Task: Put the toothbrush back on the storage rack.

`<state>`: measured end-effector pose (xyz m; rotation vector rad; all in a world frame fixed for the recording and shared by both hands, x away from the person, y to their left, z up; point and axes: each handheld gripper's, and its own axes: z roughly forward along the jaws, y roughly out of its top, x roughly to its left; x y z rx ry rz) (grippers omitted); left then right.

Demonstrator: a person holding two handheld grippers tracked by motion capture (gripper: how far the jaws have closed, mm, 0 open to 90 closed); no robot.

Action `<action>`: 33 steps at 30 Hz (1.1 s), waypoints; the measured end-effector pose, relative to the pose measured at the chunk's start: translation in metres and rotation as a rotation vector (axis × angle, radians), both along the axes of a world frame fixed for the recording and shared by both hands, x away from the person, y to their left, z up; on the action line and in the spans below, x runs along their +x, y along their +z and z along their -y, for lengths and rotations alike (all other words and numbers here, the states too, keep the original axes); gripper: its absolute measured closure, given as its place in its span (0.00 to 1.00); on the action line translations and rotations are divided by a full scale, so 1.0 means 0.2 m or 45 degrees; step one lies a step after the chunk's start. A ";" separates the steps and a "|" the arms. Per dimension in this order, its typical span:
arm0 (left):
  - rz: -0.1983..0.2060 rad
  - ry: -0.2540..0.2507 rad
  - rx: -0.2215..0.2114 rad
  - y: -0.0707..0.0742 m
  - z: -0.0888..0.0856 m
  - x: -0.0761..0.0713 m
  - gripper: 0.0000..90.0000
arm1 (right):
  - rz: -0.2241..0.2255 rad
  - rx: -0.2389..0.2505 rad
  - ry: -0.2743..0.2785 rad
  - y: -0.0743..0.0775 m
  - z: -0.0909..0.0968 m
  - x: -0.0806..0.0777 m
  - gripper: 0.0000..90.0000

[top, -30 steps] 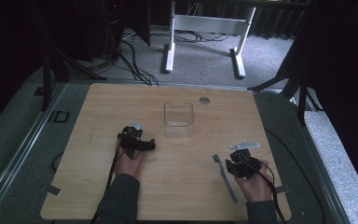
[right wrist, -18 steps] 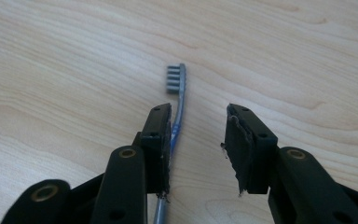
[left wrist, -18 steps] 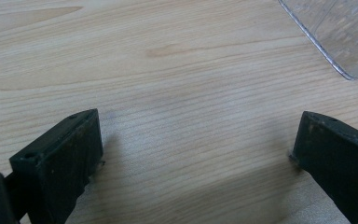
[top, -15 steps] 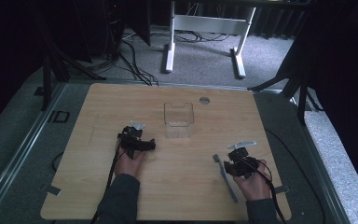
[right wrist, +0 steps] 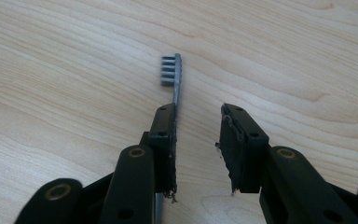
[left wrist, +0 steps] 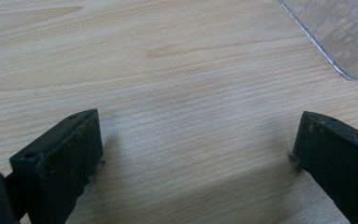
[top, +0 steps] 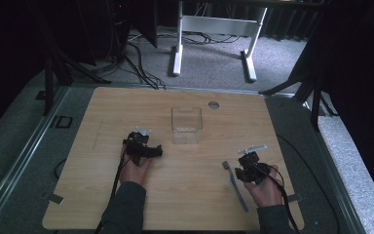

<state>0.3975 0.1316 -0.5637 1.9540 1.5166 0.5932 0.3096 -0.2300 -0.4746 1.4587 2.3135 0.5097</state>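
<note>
Right hand: nearest to us in the high view, at the bottom right of the table; we see the forearm come in from the bottom edge and the hand grip its tool from behind, pointing it away from us across the wood.
Right gripper: low over the table. In the right gripper view we see its jaws part-way apart with bare wood between them; they have just been closing, and they clamp nothing.
Toothbrush: grey, lying flat on the table just left of the right gripper. In the right gripper view the toothbrush runs under the left jaw and along its inner edge, with the bristled head out beyond the jaw tips; we cannot tell if the jaw touches it.
Left hand: a little farther up the table, left of centre; the sleeve enters from the bottom and the hand holds its tool pointing forward and slightly right.
Left gripper: in the left gripper view we see the jaws spread wide, close above bare wood, holding nothing.
Clear box: farther off, near the middle of the table, open at the top; one corner of it shows ahead and right of the left jaws.
Round grommet: set in the table past the box, near the far edge.
Writing: we can read no brand, label or lettering on anything.
</note>
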 end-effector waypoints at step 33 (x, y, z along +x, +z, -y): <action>0.000 0.001 0.001 0.00 0.00 0.00 0.02 | -0.136 0.021 0.014 -0.02 -0.01 0.05 0.77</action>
